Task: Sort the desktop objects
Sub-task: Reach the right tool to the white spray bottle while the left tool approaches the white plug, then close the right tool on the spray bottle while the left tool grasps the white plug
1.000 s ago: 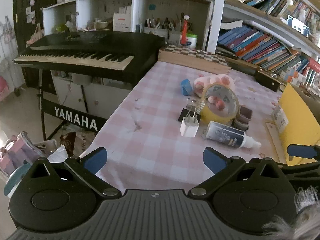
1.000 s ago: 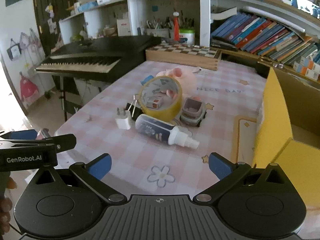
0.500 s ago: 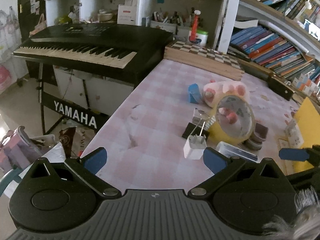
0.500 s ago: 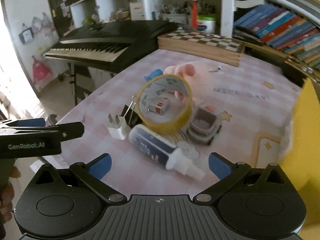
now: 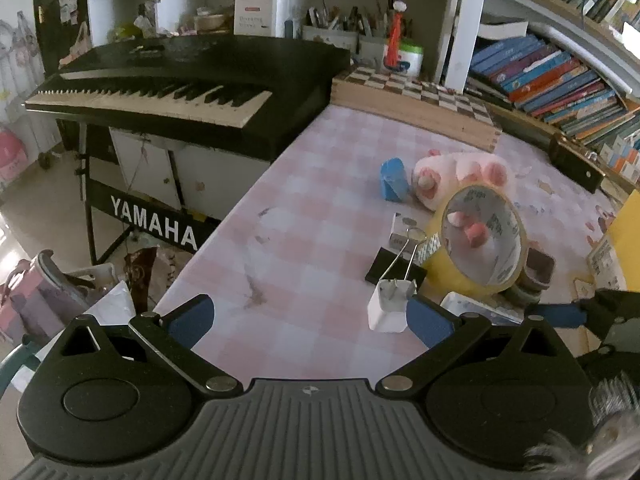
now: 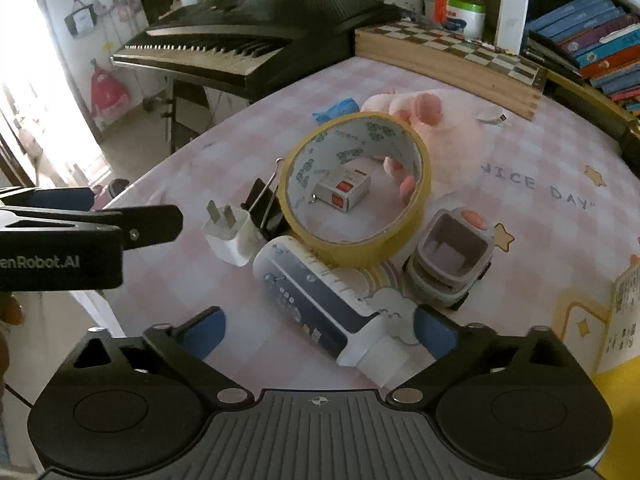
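A pile of small things lies on the pink checked table. It holds a yellow tape roll, a white charger plug, a black binder clip, a blue-and-white spray bottle, a grey toy car and a pink plush. My right gripper hangs over the bottle with its jaws closing; the bottle lies between the fingers and neither pad touches it. My left gripper is open and holds nothing. The charger plug sits just inside its right finger.
A yellow box stands at the table's right edge. A black keyboard flanks the left side and a wooden chessboard lies at the back under bookshelves. A small carton shows through the tape roll. Bags sit on the floor at the left.
Both grippers have moved forward and down toward the pile. The spray bottle now lies between the right fingers, which have narrowed slightly. The charger has come up beside the left gripper's right finger.
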The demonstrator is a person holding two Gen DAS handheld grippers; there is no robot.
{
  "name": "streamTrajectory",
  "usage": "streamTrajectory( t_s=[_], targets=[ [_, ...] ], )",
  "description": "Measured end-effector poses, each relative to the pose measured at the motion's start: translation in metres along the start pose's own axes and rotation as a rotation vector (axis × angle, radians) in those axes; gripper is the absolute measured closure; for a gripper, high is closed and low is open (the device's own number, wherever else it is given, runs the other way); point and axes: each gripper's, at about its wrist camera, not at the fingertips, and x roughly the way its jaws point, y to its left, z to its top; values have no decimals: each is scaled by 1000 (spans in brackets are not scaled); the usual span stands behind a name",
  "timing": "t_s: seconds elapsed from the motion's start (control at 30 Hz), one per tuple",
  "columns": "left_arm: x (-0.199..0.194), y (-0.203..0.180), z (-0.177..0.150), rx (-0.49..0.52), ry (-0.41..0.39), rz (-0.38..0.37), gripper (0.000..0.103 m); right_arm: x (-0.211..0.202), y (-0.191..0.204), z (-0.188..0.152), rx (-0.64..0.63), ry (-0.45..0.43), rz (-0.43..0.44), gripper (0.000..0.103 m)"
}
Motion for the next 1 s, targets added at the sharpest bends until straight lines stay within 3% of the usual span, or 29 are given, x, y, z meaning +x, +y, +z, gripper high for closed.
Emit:
streamTrajectory(
  t_s=[0.03,0.13,0.17,0.27,0.4,0.43,0.5,0.6,0.67,0.73,0.8,1.0],
  targets=[
    [2,-1,1,3,6,1,0,0,0,1,-3,-7,1,9],
    [8,-5,2,12,18,-5,0,1,-4,1,-8,-9,12,30],
    [10,-6,2,14,21,-10,0,2,-5,1,-12,-2,16,46],
    [15,-11,5,32,36,-29,0,-2,-8,-1,-36,9,30,56],
    [21,-25,5,82,46,-61,3,-17,-18,-14,31,42,40,66],
    [23,-28,4,91,49,-62,4,-21,-18,-18,38,48,31,67],
    [27,-35,4,115,48,-65,22,-25,-19,-23,49,52,12,70],
    [37,-45,3,167,52,-60,42,-24,-22,-22,52,49,5,70],
    [44,-49,3,195,68,-49,55,-22,-20,-22,37,50,7,70],
    [45,-50,3,198,63,-58,60,-21,-19,-19,22,50,12,68],
    [44,-50,3,201,63,-86,77,-17,-18,-16,11,45,10,68],
    [38,-44,2,177,68,-106,78,-6,-13,-4,-43,40,14,70]
  ],
)
